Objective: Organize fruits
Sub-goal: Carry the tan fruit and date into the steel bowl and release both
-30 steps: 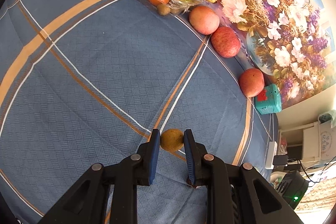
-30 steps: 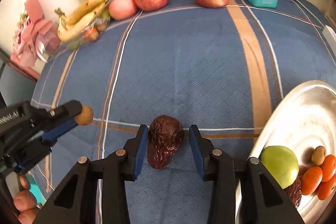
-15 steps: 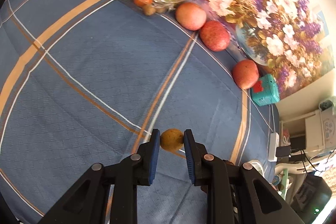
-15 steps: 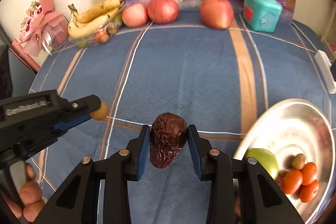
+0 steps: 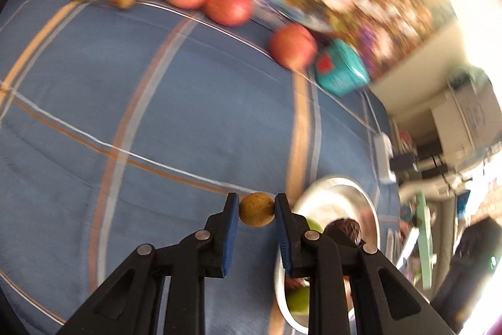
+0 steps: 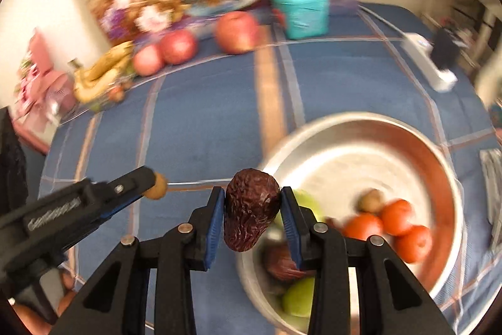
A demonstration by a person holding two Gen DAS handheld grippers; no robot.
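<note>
My left gripper (image 5: 256,211) is shut on a small round tan fruit (image 5: 256,209) and holds it above the blue cloth, just left of the silver bowl (image 5: 360,193). It also shows in the right wrist view (image 6: 157,186). My right gripper (image 6: 252,209) is shut on a dark wrinkled date (image 6: 251,208), held over the near left rim of the silver bowl (image 6: 439,159). The bowl holds green fruits (image 6: 298,295), orange-red tomatoes (image 6: 397,217), a small tan fruit (image 6: 370,200) and a dark date (image 6: 282,262).
Three red apples (image 6: 237,32) line the far edge of the blue plaid cloth before a flower painting. Bananas (image 6: 103,74) lie on a clear tray at far left. A teal box (image 6: 299,10) stands beside the apples. A white power strip (image 6: 429,65) lies at right.
Both grippers have swung right toward the silver bowl with their fruits still held. The bowl now shows in the left wrist view; the right gripper now hangs over its rim.
</note>
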